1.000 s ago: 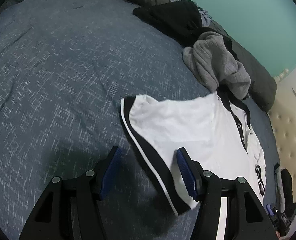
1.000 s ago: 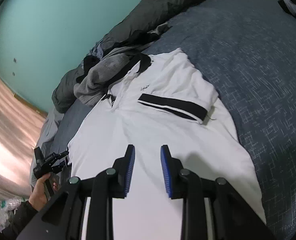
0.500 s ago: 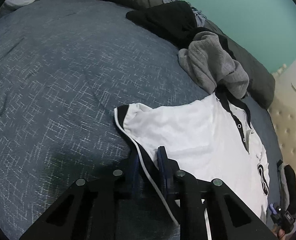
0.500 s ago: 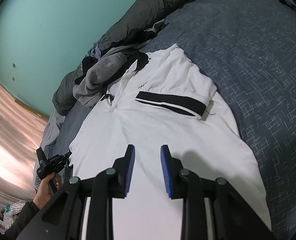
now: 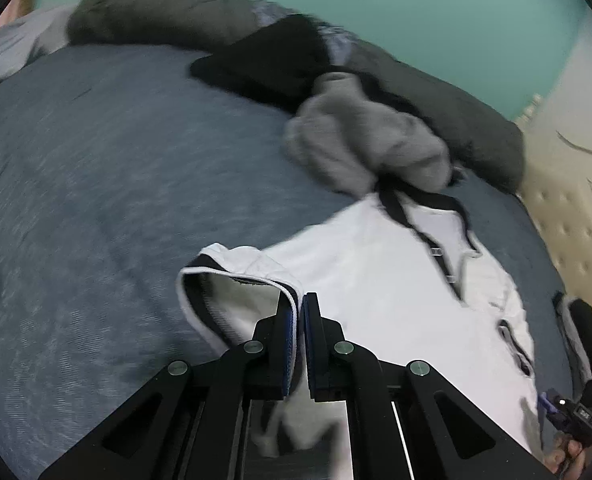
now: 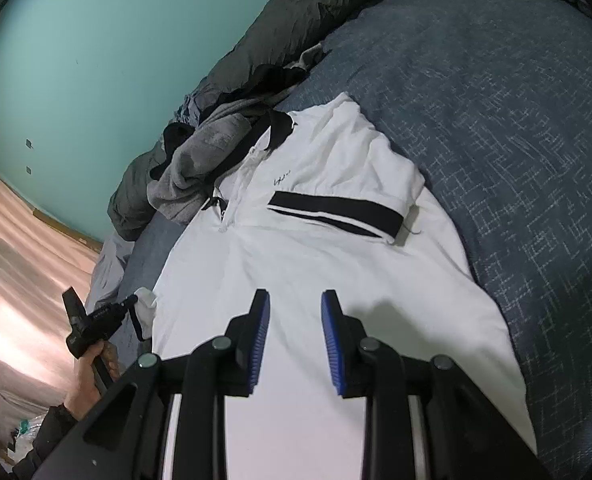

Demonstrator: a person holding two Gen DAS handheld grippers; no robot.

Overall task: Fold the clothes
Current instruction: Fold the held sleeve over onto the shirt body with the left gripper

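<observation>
While the left hand-held gripper [image 5: 300, 308] pinches the black-trimmed sleeve [image 5: 231, 280] of the white polo shirt [image 6: 336, 264], the right hand-held gripper [image 6: 295, 304] hovers open, empty, above it.

The left gripper [image 5: 299, 312], whose jaws stood wide apart a second ago on either side of the black-edged sleeve [image 5: 231, 280], has closed on that sleeve's hem and lifted it, so the cuff now curls up ahead of the fingertips. The white shirt [image 6: 336, 280] under the right gripper [image 6: 295, 312] has been smoothed flatter.
</observation>
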